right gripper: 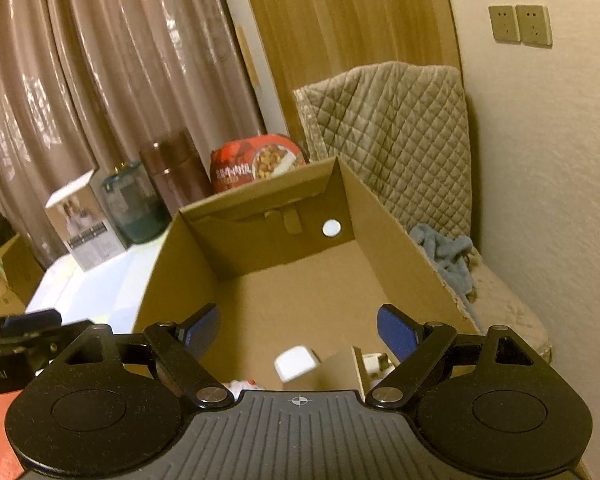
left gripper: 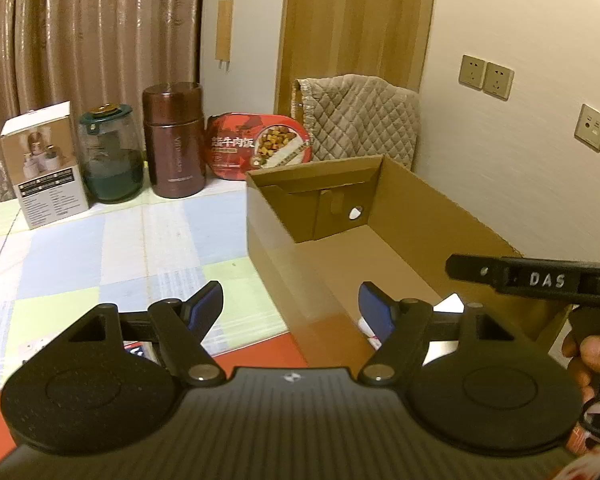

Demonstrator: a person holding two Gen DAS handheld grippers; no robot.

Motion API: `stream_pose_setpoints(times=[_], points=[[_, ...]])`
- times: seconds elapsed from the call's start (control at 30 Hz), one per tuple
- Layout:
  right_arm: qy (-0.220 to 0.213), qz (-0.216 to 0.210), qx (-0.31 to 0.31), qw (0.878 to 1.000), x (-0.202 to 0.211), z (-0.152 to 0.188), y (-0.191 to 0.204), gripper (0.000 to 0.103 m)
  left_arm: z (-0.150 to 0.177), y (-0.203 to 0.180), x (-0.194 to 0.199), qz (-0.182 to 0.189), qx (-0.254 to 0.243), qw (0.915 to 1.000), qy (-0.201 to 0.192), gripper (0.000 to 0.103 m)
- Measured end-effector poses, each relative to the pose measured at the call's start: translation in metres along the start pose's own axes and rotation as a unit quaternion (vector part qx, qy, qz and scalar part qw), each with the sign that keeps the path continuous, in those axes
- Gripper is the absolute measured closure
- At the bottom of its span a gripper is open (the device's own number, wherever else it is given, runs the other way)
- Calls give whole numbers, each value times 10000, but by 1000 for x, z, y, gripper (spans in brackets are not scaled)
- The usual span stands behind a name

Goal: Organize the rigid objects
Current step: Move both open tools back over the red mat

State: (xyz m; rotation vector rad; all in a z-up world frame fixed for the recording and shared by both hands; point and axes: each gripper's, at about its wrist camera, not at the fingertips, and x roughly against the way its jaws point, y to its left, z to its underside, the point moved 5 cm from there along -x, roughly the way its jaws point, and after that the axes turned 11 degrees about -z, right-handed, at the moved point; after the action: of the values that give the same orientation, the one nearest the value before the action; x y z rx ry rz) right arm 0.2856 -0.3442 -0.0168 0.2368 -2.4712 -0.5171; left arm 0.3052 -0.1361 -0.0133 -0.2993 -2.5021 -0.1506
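While your left gripper hangs with its blue pads apart and nothing between them, four things wait in a row at the back of the table, from the left: the white box, the green jar, the brown flask and the red food tub. To their right sits the open cardboard box, and your right gripper hangs over it, pads apart and empty too. It looks like a picking step, so next you likely reach for one thing and close gently around it.
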Motion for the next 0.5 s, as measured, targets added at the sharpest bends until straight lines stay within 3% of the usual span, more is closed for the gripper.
stream_pose_setpoints(times=[0.5], points=[[-626,-419,285,9967,11,-3,56,20,3,59,36,-432,296,9985,-172,32]])
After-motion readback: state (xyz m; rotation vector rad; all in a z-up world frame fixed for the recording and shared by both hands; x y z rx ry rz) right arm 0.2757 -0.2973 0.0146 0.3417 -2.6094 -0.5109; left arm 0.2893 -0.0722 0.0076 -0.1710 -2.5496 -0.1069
